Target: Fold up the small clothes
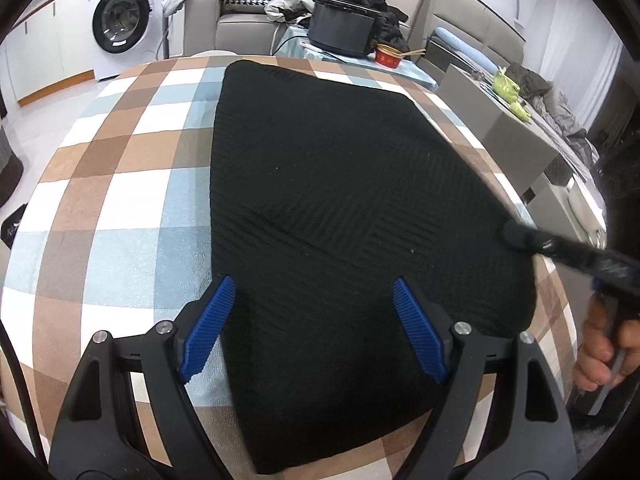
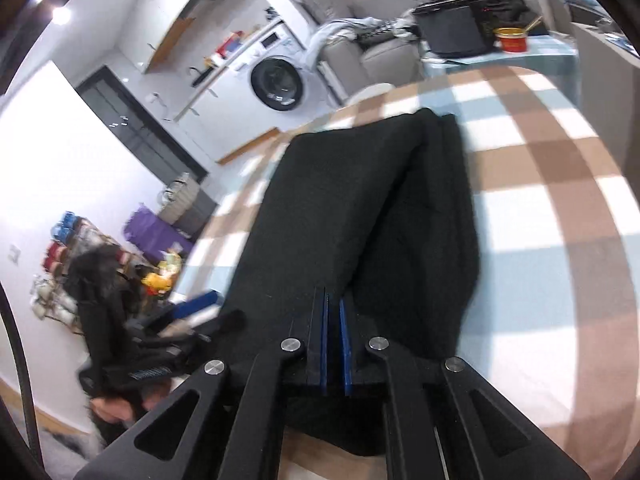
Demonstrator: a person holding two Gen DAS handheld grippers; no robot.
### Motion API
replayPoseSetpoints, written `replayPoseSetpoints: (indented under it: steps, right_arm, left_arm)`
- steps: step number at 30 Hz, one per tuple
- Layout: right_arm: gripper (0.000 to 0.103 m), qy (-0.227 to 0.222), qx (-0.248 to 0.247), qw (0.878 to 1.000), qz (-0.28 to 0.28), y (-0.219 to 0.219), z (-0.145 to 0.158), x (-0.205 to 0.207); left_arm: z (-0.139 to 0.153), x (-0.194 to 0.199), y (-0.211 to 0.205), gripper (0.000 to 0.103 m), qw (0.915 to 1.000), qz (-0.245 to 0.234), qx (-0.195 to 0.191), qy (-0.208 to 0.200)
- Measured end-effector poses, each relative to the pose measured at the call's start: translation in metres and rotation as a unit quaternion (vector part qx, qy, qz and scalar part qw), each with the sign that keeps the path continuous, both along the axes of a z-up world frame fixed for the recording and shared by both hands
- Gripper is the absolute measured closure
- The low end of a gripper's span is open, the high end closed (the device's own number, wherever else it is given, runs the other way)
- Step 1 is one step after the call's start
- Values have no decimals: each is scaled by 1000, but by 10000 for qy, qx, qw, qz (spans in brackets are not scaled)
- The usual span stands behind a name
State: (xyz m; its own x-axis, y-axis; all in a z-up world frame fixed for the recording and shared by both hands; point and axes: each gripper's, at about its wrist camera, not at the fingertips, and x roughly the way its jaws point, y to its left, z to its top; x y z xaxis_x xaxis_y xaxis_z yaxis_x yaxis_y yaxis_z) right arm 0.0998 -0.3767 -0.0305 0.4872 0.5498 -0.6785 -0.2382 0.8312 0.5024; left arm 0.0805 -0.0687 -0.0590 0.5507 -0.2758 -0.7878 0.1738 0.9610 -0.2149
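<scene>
A black knit garment (image 1: 344, 200) lies folded at centre frame on a checked cloth (image 1: 120, 208). The left gripper (image 1: 312, 328) hovers spread; the right gripper (image 2: 333, 320) is pressed together, empty. Folding looks nearly done.

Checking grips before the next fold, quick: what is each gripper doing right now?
Left gripper: open, over the black garment, holding nothing.
Right gripper: shut; whether it pinches the garment cannot be told.
</scene>
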Motion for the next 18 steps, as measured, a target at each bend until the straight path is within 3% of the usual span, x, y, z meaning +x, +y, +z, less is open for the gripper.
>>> replayPoseSetpoints:
  steps: [3,5,7,10,12,14,16,18]
  right_arm:
    - [97,605,-131,9980,-140,-5,-34,10]
    - [91,634,46,9979,-111,-10,-33,9]
    - [74,639,112,9979,-15,-13,-26,1]
    - [64,622,328,9970,328,-17,-21,-19]
    - [64,613,329,9962,520,-15,-24,-30]
    - [67,437,17,9975,562,-8,-26,-37]
    - [94,317,-282,9977,525,-3,-25,-37]
    - [96,216,-273,9978,573,-2,-17,-37]
  left_arm:
    - [0,-2,-6,23,9998,-167,76,-63]
    - [1,-4,-12,23,9995,-266,160,-75]
    - [2,-8,-16,23,9991,-377,139,-108]
    - [-1,-13,-22,23,9983,-559,147,-107]
    - [-7,-14,-27,22,9975,-667,222,-40]
    - [-15,-15,-34,21,9965,-733,395,23]
    - [-21,-16,-39,19,9956,-783,521,-6]
    - [-23,-17,-39,19,9952,-814,548,-41]
